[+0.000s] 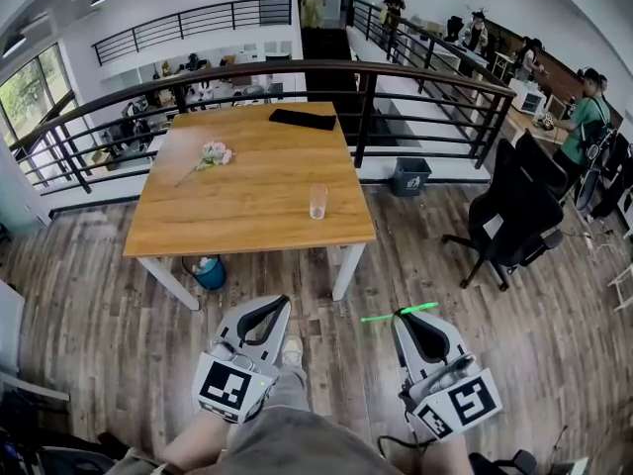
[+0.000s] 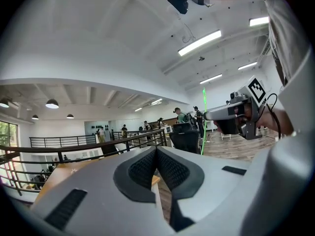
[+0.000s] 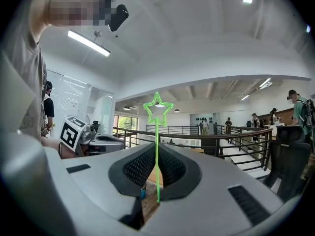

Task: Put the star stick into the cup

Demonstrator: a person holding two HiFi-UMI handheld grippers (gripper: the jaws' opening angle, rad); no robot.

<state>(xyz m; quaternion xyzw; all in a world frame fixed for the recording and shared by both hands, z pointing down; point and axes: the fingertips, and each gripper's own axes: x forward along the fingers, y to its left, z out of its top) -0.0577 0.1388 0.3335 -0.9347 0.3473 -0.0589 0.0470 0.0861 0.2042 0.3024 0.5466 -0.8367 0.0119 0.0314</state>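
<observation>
A clear cup (image 1: pixel 316 202) stands near the front right corner of the wooden table (image 1: pixel 247 216). My right gripper (image 1: pixel 401 315) is low in front of the table, shut on the thin green star stick (image 1: pixel 399 313). In the right gripper view the stick (image 3: pixel 157 151) rises upright from between the closed pads, with its star outline on top. My left gripper (image 1: pixel 280 302) hangs beside it on the left, jaws shut with nothing between them (image 2: pixel 156 149). From the left gripper view, the right gripper (image 2: pixel 236 113) and the stick (image 2: pixel 203 122) show at the right.
Pink flowers (image 1: pixel 211 154) and a flat black object (image 1: pixel 303 119) lie on the table. A blue bucket (image 1: pixel 209 273) sits under it. A dark railing (image 1: pixel 396 77) runs behind, a grey bin (image 1: pixel 408 176) and a black office chair (image 1: pixel 519 216) stand at right. My legs are below.
</observation>
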